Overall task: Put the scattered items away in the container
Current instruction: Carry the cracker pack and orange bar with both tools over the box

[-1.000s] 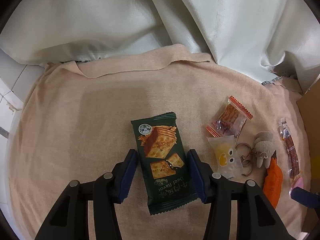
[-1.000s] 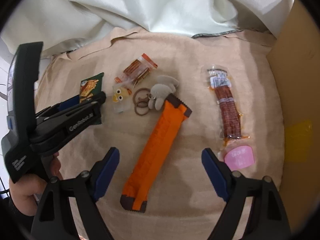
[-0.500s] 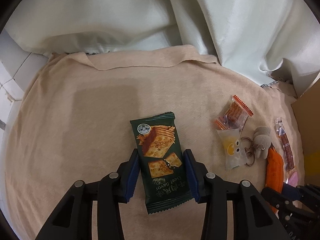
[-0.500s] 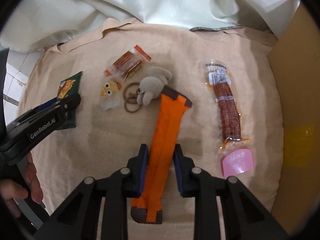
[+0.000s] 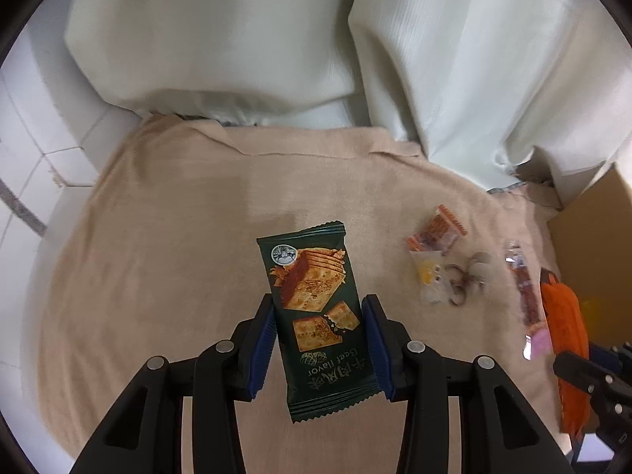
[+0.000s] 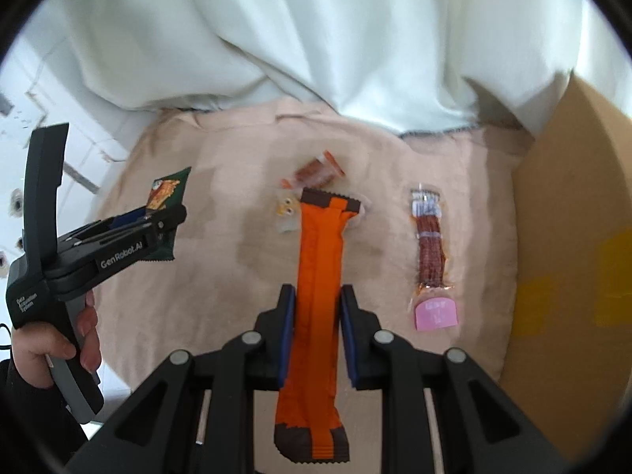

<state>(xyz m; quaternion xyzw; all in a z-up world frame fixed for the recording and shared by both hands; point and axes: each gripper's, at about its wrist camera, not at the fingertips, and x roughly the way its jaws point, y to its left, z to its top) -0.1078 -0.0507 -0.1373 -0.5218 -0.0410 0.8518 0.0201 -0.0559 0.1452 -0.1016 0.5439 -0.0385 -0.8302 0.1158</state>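
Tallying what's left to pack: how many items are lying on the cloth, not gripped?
4, clustered right: orange-striped snack packet, yellow-faced pouch, plush keychain, sausage stick pack. More may hide behind the lifted orange packet.

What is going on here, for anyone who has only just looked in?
A person is tidying snacks off a beige cloth with two handheld grippers. The left gripper is clamped on a dark green cracker packet, and the right gripper is clamped on a long orange packet. A sausage stick and small sweets lie loose beside the cardboard box.

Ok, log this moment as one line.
left gripper: shut on green cracker packet | right gripper: shut on orange packet | cardboard box: right side
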